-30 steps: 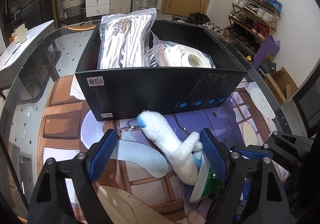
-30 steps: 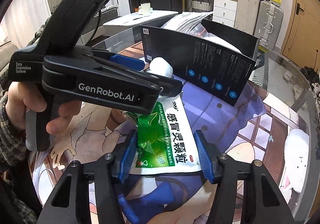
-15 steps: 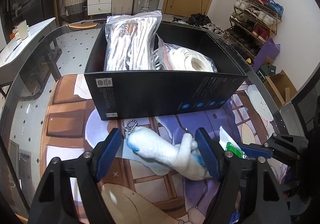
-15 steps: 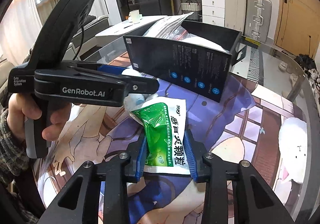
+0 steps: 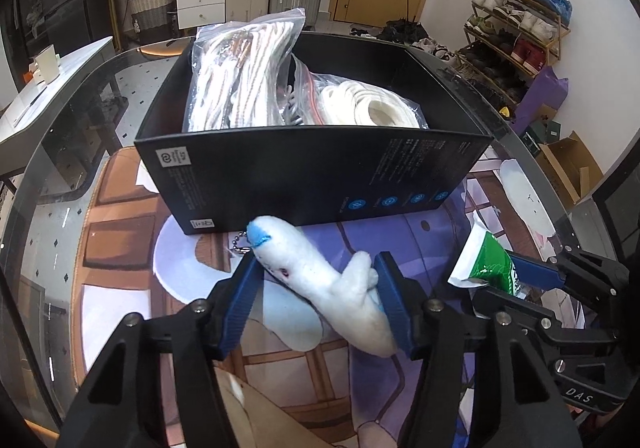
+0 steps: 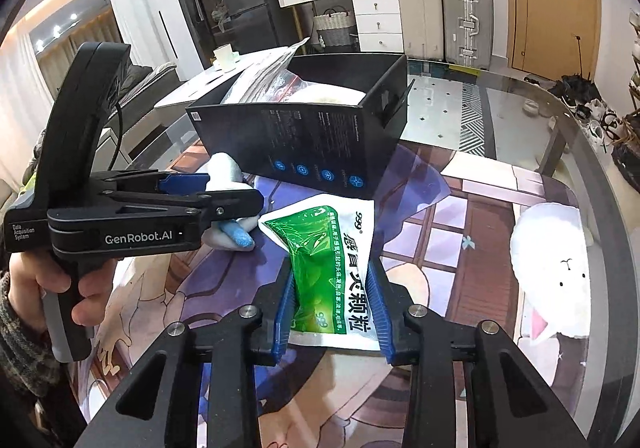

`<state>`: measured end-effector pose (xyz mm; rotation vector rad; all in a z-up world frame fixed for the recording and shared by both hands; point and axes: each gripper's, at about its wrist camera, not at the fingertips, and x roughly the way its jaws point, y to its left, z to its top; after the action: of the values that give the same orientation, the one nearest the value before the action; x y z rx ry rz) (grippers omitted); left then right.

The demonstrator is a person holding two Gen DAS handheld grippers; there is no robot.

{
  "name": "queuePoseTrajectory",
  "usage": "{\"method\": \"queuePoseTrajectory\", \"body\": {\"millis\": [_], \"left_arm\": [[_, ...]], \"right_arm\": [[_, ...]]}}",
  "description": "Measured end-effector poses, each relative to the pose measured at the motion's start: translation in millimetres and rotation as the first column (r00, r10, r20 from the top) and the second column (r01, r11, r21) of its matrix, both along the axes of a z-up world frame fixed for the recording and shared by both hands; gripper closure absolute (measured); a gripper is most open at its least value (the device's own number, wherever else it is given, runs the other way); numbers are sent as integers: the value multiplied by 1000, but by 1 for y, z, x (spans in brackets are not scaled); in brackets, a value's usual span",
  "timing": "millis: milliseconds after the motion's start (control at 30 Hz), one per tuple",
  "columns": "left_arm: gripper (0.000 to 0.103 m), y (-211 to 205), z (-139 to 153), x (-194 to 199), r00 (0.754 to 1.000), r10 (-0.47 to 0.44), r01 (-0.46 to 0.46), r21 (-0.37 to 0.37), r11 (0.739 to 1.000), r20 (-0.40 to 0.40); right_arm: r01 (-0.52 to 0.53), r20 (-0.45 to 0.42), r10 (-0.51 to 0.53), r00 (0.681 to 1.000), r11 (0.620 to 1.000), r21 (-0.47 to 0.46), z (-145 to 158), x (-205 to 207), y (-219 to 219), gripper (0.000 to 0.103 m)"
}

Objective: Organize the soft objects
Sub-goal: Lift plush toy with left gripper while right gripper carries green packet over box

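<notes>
My left gripper [image 5: 316, 268] is shut on a white plush toy [image 5: 320, 280] with blue tips and a bead chain, held just above the printed mat in front of the black box [image 5: 312, 175]. The toy also shows in the right wrist view [image 6: 228, 171]. My right gripper [image 6: 332, 276] is shut on a green and white medicine pouch [image 6: 332, 264], lifted off the mat to the right of the toy; the pouch also shows in the left wrist view [image 5: 484, 264]. The box [image 6: 304, 143] holds two clear bags of white rope [image 5: 240, 75].
A printed cartoon mat [image 6: 480, 232] covers the glass table [image 6: 520, 103]. The black box stands at the mat's far edge. Suitcases, drawers and a shoe rack stand on the floor beyond the table.
Both grippers closed: the left on the plush toy, the right on the pouch. Both objects have lifted off the mat, and the grippers have drawn back a little from the box.
</notes>
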<state>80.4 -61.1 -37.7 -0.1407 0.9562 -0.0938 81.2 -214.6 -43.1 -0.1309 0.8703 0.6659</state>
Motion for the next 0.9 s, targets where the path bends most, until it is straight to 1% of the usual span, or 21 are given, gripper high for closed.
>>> {"method": "queuePoseTrajectory", "body": {"millis": [67,133,267,333,400,533,667,800,900], "left_arm": [[50,-2,0,-1,1000,-4,4,11,1000,3],[57,-2,-1,-2,1000,-1,1,21,1000,8],[63,1,-1,-5,1000,-3,3,17,1000,10],[69,0,0,-6,1000,0,-1,21,1000,10],[71,2,0,-9,1000,-3,3,16,1000,10],[73,5,-1,-22,1000,9,-9,13,1000,23],[74,7,-3,-37,999,10,-12,34,999,49],[75,13,0,-48,998,16,-17,24,1000,57],[75,18,5,-54,998,23,-23,10,1000,65]], "right_arm": [[1,3,-1,1000,1000,-1,0,-1,0,68],[5,7,-5,1000,1000,-2,-1,-1,1,68],[9,14,-9,1000,1000,-8,-1,-2,2,68],[6,22,-6,1000,1000,-15,0,-4,3,68],[4,31,-3,1000,1000,-27,0,-6,5,68],[5,50,-2,999,999,-54,2,-9,9,68],[11,53,-8,999,998,-57,3,-10,10,68],[15,51,-12,999,998,-60,10,-9,13,68],[18,67,-14,998,998,-59,20,-10,17,68]]}}
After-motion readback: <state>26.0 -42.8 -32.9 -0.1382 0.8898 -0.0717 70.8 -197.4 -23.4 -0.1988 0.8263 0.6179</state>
